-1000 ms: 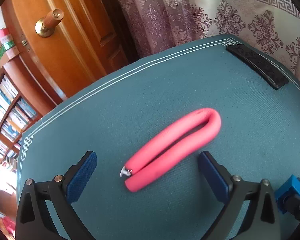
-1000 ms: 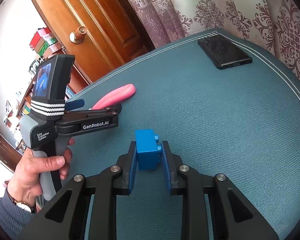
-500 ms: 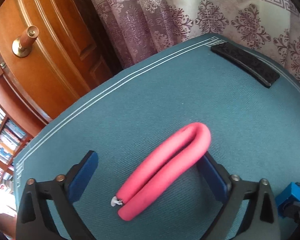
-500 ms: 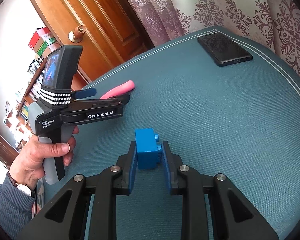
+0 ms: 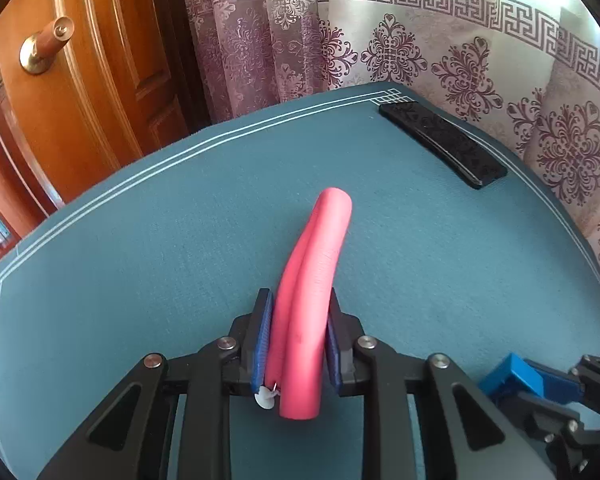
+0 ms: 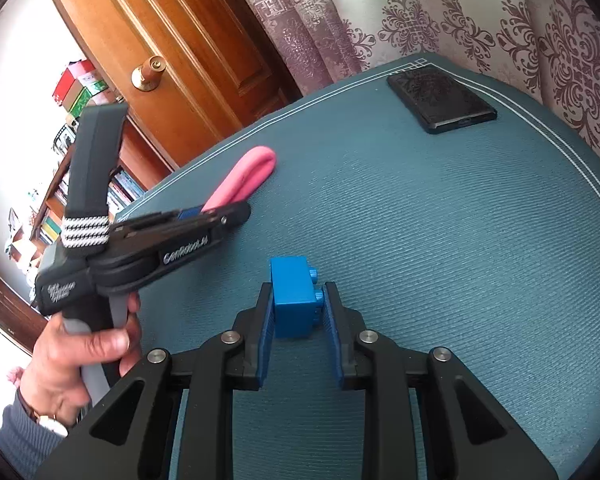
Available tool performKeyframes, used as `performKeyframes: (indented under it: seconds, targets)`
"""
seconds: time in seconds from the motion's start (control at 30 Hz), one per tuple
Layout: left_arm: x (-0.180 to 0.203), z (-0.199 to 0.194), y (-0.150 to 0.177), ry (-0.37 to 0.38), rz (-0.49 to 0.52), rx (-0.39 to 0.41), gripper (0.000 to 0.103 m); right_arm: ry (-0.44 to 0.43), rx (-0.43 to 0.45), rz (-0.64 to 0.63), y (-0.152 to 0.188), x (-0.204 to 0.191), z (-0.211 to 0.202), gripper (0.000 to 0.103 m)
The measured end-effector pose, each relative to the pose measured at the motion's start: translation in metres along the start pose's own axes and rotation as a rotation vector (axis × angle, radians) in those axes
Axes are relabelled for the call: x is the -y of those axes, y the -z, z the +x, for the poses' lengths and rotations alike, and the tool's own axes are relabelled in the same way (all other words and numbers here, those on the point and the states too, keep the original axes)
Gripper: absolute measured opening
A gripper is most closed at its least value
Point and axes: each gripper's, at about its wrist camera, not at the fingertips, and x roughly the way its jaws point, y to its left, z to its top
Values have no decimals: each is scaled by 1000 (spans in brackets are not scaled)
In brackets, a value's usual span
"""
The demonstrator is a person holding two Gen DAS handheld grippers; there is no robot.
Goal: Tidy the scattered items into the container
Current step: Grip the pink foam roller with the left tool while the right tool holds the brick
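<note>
A folded pink foam roll point(image 5: 320, 264) with a small white clip at its near end is pinched between the blue pads of my left gripper point(image 5: 298, 320), which is shut on it. From the right wrist view the same pink foam roll point(image 6: 248, 178) sticks out past the left gripper point(image 6: 216, 216), held by a hand point(image 6: 88, 348). My right gripper point(image 6: 298, 308) is shut on a blue toy brick point(image 6: 294, 292), studs facing right, above the teal mat point(image 6: 440, 240). The blue brick point(image 5: 512, 380) also shows at the left view's lower right. No container is in view.
A black phone point(image 6: 440, 100) lies near the mat's far corner, beside the patterned curtain point(image 6: 480, 12). A wooden door point(image 6: 188, 40) with a brass knob and a bookshelf point(image 6: 56, 208) stand to the left, past the mat's edge.
My left gripper went from wide open around the pink foam roll to shut on it, and the roll now points straight ahead. The right gripper held the blue brick still.
</note>
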Motion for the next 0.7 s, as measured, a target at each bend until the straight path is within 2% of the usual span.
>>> performKeyframes:
  seconds: [0.27,0.4,0.6,0.7]
  targets:
    - [9,-28,23,-14,-72,-15,27,-17,14,9,-5,2,-5,26]
    - [13,-50,36,-30,-108,7,20,-27,22,-5,-6,-3,-8,26]
    - [17,-81,57,-62,-164,47,20,-43,28,-32,-4,-11,-14,25]
    - [17,-85,60,-78,-168,49,20,-43,29,-32,-3,-13,-15,25]
